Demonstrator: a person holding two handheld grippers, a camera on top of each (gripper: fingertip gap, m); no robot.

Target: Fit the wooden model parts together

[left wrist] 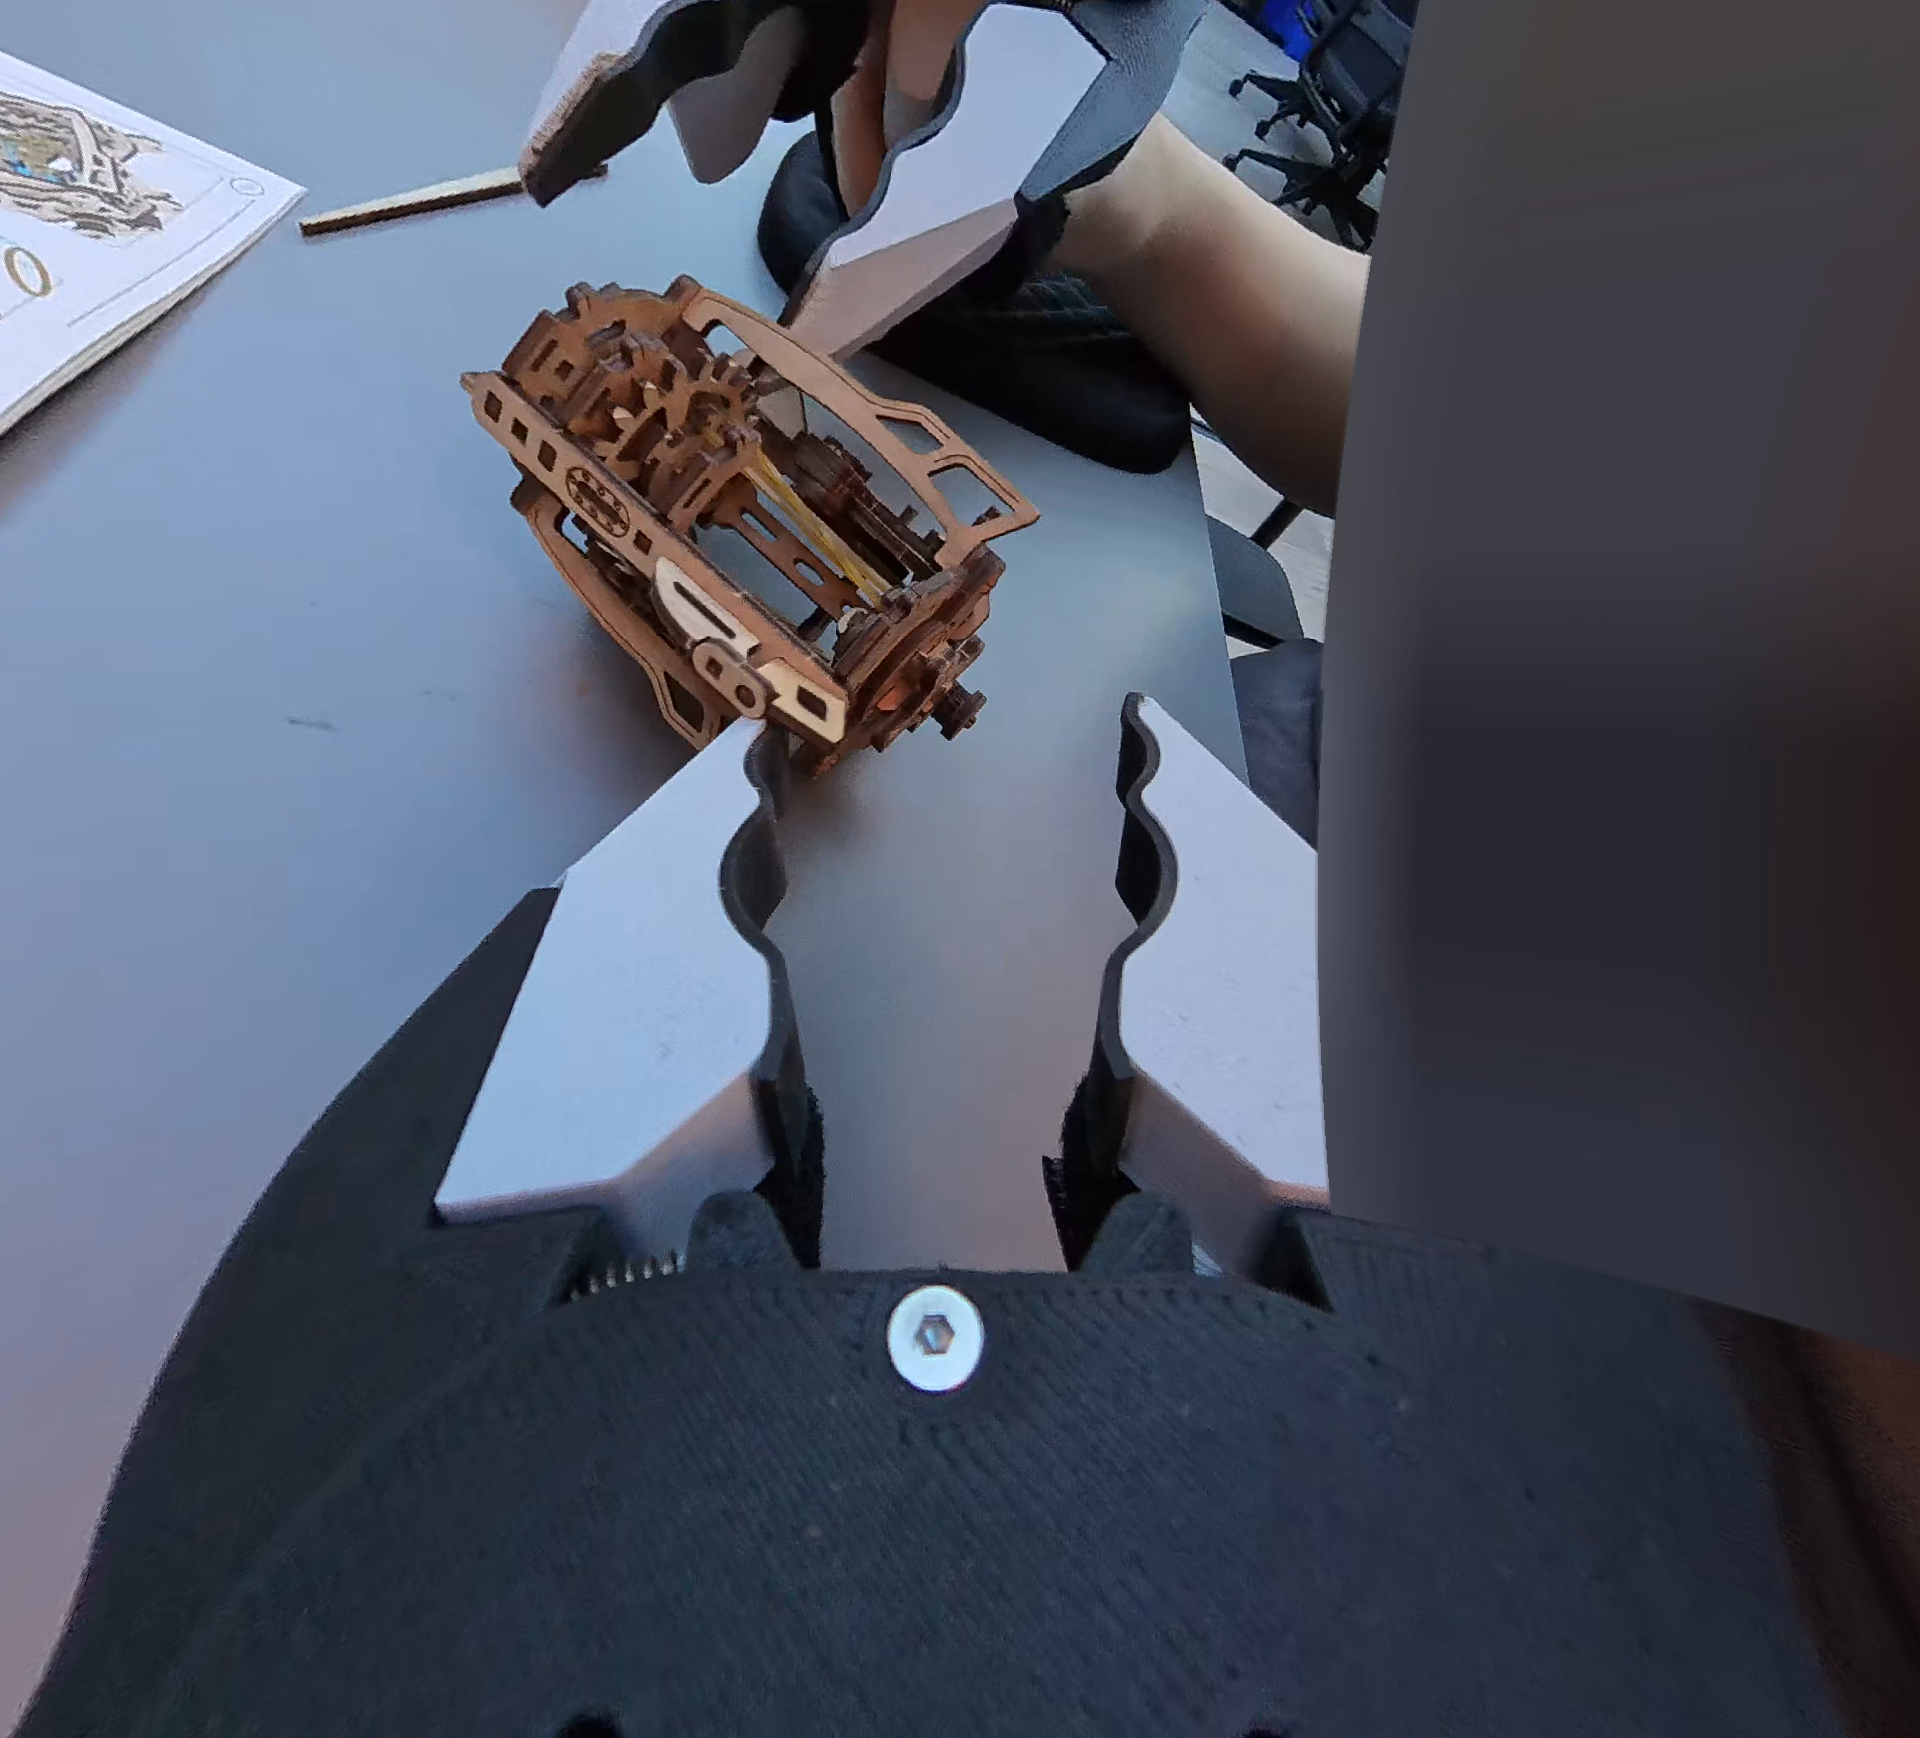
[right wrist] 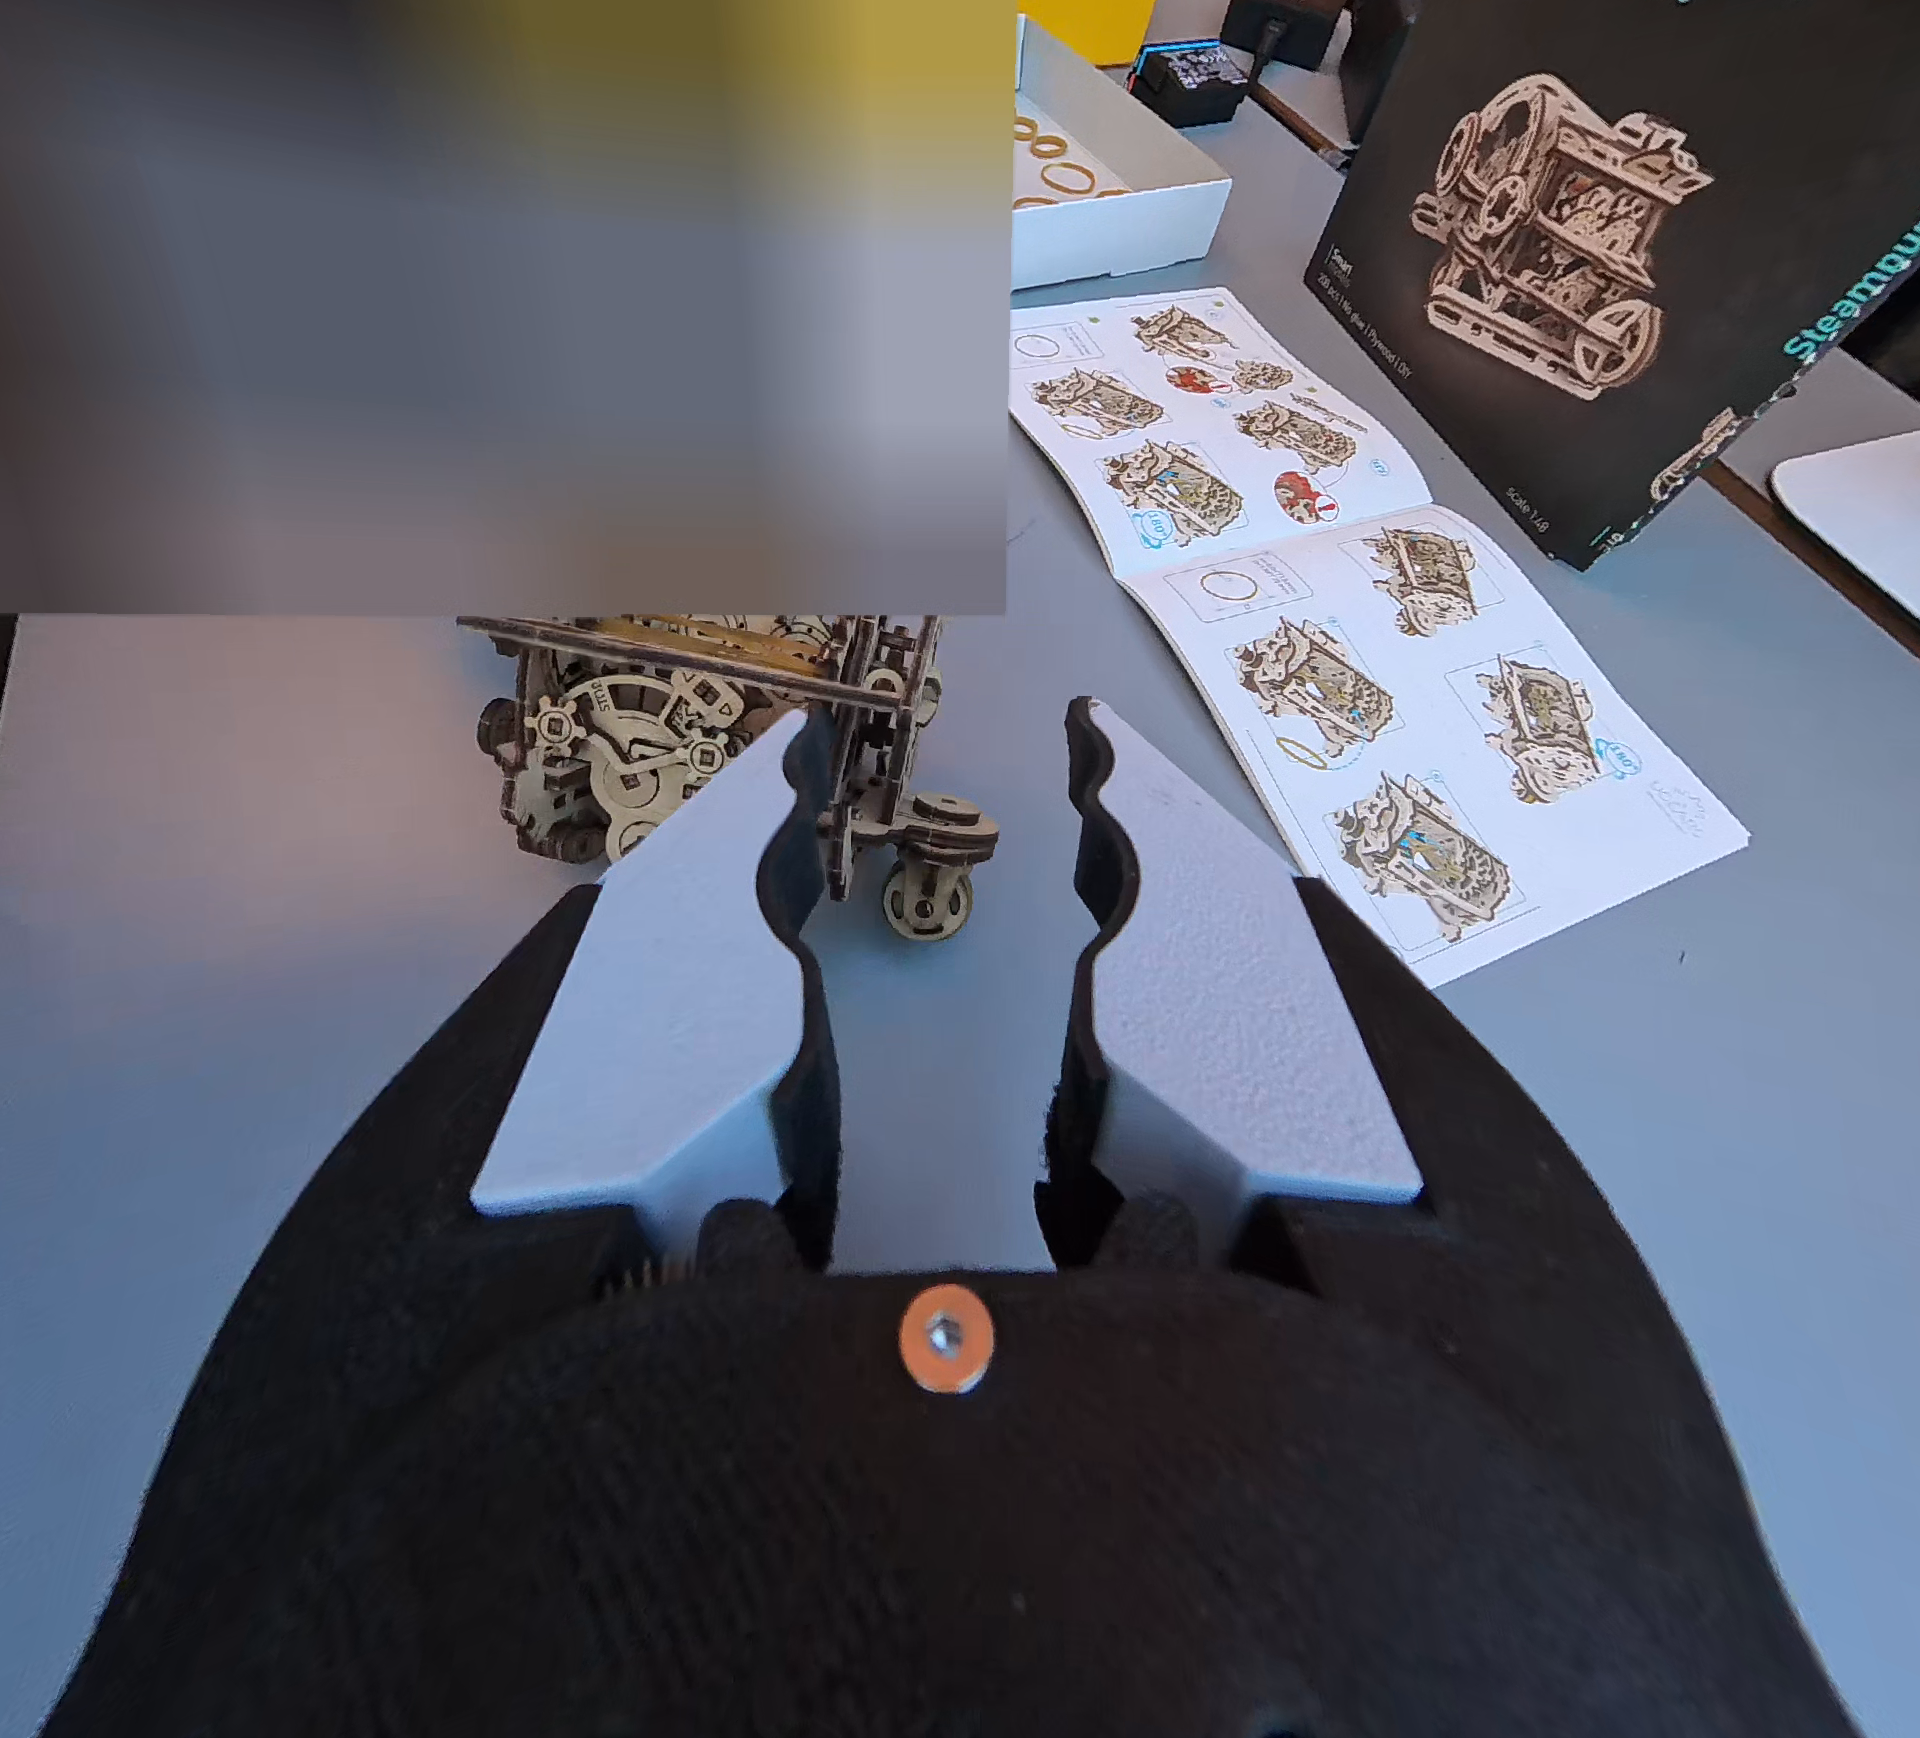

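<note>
Jaws spread on both grippers, nothing held. Left gripper tip touches or nearly touches model, lying tilted on table; contact unclear. Right gripper beside it. Risk: nudge slides model, snaps thin frame; loose strip unfitted.

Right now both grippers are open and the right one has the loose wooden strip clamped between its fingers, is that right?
Not quite. Both the left gripper and the right gripper are open, but the right one holds nothing. In the left wrist view the wooden strip lies flat on the table, beside the right gripper's tip.
</note>
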